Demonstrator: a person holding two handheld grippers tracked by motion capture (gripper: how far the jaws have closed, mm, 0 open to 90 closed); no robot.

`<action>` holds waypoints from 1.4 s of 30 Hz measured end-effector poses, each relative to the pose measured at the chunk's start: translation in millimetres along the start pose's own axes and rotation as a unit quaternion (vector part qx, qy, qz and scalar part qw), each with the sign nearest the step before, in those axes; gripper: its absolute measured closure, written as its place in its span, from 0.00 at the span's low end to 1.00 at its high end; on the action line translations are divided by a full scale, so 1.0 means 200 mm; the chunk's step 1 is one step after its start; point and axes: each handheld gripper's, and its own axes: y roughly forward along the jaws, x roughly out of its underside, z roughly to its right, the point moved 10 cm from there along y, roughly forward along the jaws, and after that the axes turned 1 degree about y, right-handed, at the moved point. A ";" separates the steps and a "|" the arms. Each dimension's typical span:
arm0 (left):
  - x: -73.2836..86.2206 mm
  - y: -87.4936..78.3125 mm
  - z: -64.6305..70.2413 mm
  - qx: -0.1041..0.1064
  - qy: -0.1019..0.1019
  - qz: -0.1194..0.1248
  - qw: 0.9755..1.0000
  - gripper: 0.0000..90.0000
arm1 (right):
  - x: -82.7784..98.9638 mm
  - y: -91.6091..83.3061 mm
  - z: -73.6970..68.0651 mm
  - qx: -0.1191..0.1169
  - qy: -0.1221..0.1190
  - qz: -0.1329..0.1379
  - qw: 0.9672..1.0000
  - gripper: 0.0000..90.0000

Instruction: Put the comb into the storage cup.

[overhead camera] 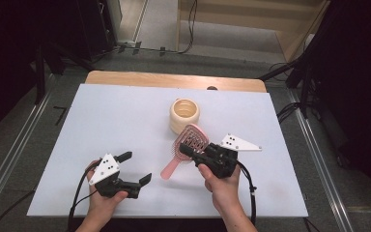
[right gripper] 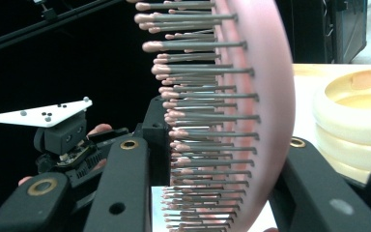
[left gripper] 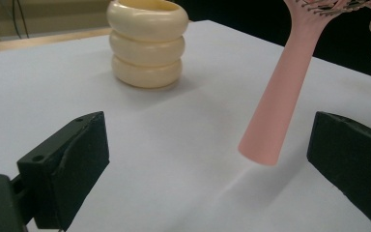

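Note:
A pink hairbrush (overhead camera: 172,167) hangs tilted over the white table (overhead camera: 101,121), head up and handle end just above the surface. My right gripper (overhead camera: 186,149) is shut on the brush head. In the right gripper view the head (right gripper: 251,96) sits between the two black jaws of that gripper (right gripper: 217,164), bristles pointing toward the left one. My left gripper (overhead camera: 135,168) stands open to the left of the handle. In the left gripper view the handle (left gripper: 280,96) hangs between the wide jaws of that gripper (left gripper: 207,162), nearer the right one, touching neither.
A cream ribbed cup (overhead camera: 184,115) stands upright just behind the brush, and also appears as the cream cup (left gripper: 147,43) and the cup (right gripper: 352,121) in the gripper views. A wooden table edge (overhead camera: 174,79) runs behind the white surface. Dark stands and cables surround the table.

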 end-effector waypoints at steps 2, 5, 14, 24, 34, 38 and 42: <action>0.01 -0.02 -0.03 -0.007 -0.001 0.003 1.000 0.02 | -0.01 0.00 0.01 0.001 0.000 0.001 1.000 0.68; 0.02 -0.06 -0.08 -0.013 -0.004 0.008 1.000 0.00 | -0.02 0.00 0.02 0.004 0.000 0.000 1.000 0.68; 0.02 -0.19 -0.24 -0.044 -0.015 0.030 0.998 0.00 | -0.04 0.01 0.08 0.019 0.000 -0.003 1.000 0.68; 0.08 -0.33 -0.39 -0.079 -0.012 0.028 0.996 0.00 | -0.08 0.00 0.09 0.023 -0.019 -0.002 1.000 0.68; 0.11 -0.39 -0.48 -0.100 -0.018 0.034 0.994 0.00 | -0.13 0.00 0.09 0.021 -0.023 0.002 1.000 0.68; 0.13 -0.37 -0.47 -0.099 -0.017 0.028 0.994 0.00 | -0.16 0.00 0.10 0.025 -0.028 0.005 0.999 0.68; 0.13 -0.37 -0.47 -0.099 -0.022 0.028 0.994 0.00 | -0.17 0.00 0.11 0.027 -0.031 0.006 0.999 0.68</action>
